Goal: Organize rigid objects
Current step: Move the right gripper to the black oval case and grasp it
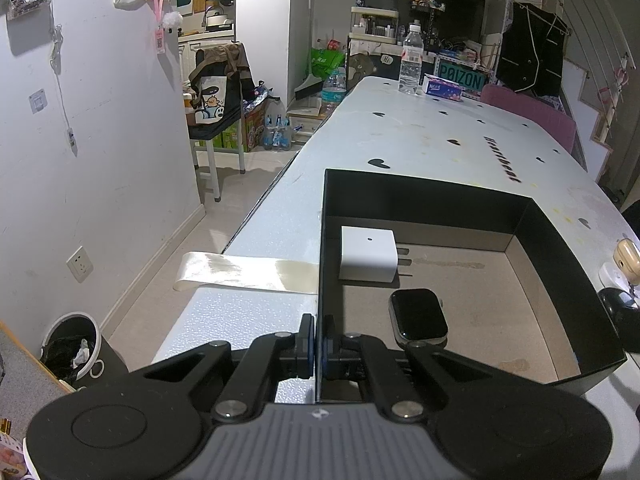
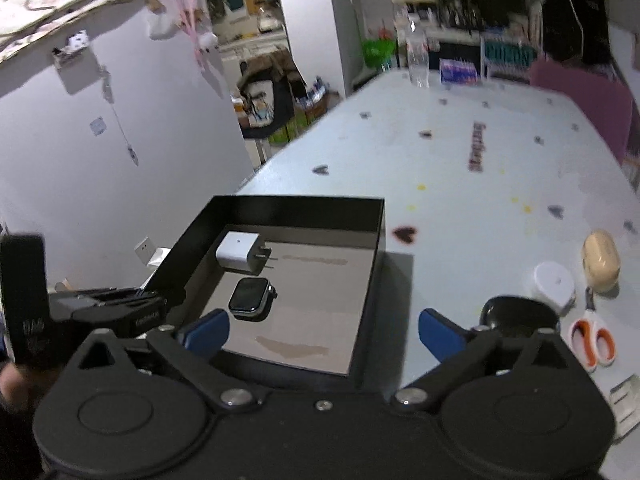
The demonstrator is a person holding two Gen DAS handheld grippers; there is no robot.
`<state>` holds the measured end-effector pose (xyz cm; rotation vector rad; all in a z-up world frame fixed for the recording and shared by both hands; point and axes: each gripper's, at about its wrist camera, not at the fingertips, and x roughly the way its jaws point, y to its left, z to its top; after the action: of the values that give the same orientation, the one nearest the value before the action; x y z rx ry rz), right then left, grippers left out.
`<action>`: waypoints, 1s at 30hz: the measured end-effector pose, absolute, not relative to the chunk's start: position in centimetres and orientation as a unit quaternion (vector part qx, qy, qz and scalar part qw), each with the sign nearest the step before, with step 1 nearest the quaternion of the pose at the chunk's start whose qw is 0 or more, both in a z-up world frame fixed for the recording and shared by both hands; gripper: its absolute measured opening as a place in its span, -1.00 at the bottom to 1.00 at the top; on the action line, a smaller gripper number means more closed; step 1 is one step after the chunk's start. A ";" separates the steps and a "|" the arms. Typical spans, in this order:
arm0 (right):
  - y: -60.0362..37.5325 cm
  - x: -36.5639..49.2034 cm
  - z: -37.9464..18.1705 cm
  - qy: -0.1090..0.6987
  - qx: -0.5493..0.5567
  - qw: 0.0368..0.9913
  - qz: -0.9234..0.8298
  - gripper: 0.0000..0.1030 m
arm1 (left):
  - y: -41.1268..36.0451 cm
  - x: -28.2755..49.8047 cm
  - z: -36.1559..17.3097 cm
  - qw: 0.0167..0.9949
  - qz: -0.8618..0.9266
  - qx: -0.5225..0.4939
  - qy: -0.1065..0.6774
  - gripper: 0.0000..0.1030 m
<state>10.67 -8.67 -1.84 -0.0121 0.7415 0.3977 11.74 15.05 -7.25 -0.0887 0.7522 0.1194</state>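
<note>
Black box (image 1: 568, 256): my left tongs (image 1: 316, 340) clamp its near wall, steadying it. Inside: charger (image 1: 368, 254), smartwatch (image 1: 418, 314). My right tongs (image 2: 324, 330) spread apart, empty; mouse (image 2: 516, 314), scissors (image 2: 592, 342) wait on tabletop (image 2: 460, 168).

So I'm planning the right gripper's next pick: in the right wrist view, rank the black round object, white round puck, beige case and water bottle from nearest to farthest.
From the right gripper:
1. Black round object, just beyond its right finger.
2. White round puck, further right.
3. Beige case, right, just past the puck.
4. Water bottle, at the table's far end.
</note>
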 end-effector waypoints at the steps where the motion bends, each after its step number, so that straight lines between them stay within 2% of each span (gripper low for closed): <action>1: -8.7 10.4 -1.9 0.355 -0.011 0.916 0.187 0.99 | 15.0 11.7 -7.2 0.927 0.058 -0.044 0.367 -0.95; 20: -17.3 11.8 -2.5 0.275 0.040 0.959 0.049 0.99 | 15.0 11.7 -7.2 0.927 0.058 -0.044 0.367 -0.95; 28: -22.0 15.7 -5.4 0.355 0.149 0.921 0.053 1.00 | 15.0 11.7 -7.2 0.927 0.058 -0.044 0.367 -0.95; 30: -22.2 16.4 -6.1 0.369 0.146 0.916 0.054 1.00 | 15.1 11.7 -7.2 0.927 0.058 -0.044 0.367 -0.95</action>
<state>16.42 -22.18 -6.12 0.3006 0.7595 0.1110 11.73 15.05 -7.21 -0.0893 0.7519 0.1190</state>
